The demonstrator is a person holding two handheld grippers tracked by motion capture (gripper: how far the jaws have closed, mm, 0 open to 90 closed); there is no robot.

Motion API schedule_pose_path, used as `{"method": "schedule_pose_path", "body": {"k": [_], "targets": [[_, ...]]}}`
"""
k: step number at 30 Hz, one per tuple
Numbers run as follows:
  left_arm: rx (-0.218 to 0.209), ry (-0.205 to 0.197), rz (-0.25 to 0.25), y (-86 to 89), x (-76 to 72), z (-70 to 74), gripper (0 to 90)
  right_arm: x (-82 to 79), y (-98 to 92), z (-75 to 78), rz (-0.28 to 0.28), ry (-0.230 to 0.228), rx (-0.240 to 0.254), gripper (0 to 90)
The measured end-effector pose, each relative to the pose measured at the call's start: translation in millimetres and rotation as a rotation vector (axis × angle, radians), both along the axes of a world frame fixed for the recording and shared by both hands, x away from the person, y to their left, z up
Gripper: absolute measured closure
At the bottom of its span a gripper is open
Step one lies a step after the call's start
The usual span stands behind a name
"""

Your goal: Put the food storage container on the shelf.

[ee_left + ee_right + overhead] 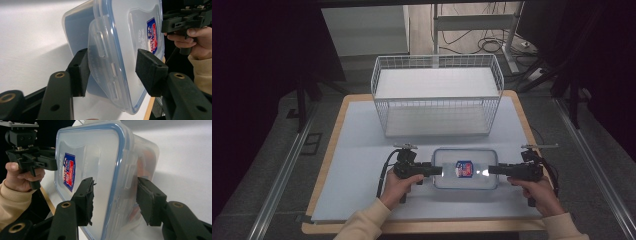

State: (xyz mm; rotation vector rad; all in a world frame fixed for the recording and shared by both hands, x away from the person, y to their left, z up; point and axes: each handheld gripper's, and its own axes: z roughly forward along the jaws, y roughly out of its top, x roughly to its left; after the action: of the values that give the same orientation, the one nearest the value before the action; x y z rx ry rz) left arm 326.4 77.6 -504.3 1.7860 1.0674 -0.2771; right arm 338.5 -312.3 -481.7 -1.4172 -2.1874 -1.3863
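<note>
I have one claw at each short end of the clear lidded container (pixel 465 168), which lies flat on the white table (pixel 357 165) in the lower middle of the high view, just in front of the wire basket (pixel 437 95) that fills the upper centre. My left gripper (pixel 438 170) comes in from the left of that frame, my right gripper (pixel 492 170) from the right, so the box is pinched end to end and should lift level rather than tip. In the left gripper view my jaws straddle the lid's latch flap (pixel 103 62); the lower-left pad seems to touch the wall, the right pad stands just clear of the lid, so this claw is not clamped yet. In the right gripper view both pads sit beside the blue-sealed rim (pixel 117 182) with gaps showing, jaws apart, nothing squeezed. I judge a firm close on both ends comes before any lift toward the basket
</note>
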Motion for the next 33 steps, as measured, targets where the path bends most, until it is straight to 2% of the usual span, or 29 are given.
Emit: {"method": "schedule_pose_path", "body": {"k": [4, 13, 19, 26, 33], "targets": [[-0.008, 0.000, 0.001, 0.9, -0.7, 0.0, 47.2, -1.0, -2.2, -0.9, 0.008, -0.006, 0.015, 51.5], [0.003, -0.025, 0.023, 3.6, -1.7, 4.4, 48.6, -3.9, 3.4, 3.7, 0.001, -0.047, -0.006, 52.5], [-0.002, -0.035, 0.030, 4.5, -3.1, 7.1, 48.8, -3.6, 4.1, 3.6, -0.007, -0.044, 0.011, 52.7], [0.005, -0.096, 0.032, 9.0, -6.3, 24.2, 48.8, -6.3, 7.7, 17.8, -0.005, -0.102, 0.022, 52.8], [-0.004, -0.102, 0.041, 14.3, -5.6, 29.1, 49.1, -4.0, 13.5, 28.3, 0.001, -0.142, 0.014, 52.6]]}}
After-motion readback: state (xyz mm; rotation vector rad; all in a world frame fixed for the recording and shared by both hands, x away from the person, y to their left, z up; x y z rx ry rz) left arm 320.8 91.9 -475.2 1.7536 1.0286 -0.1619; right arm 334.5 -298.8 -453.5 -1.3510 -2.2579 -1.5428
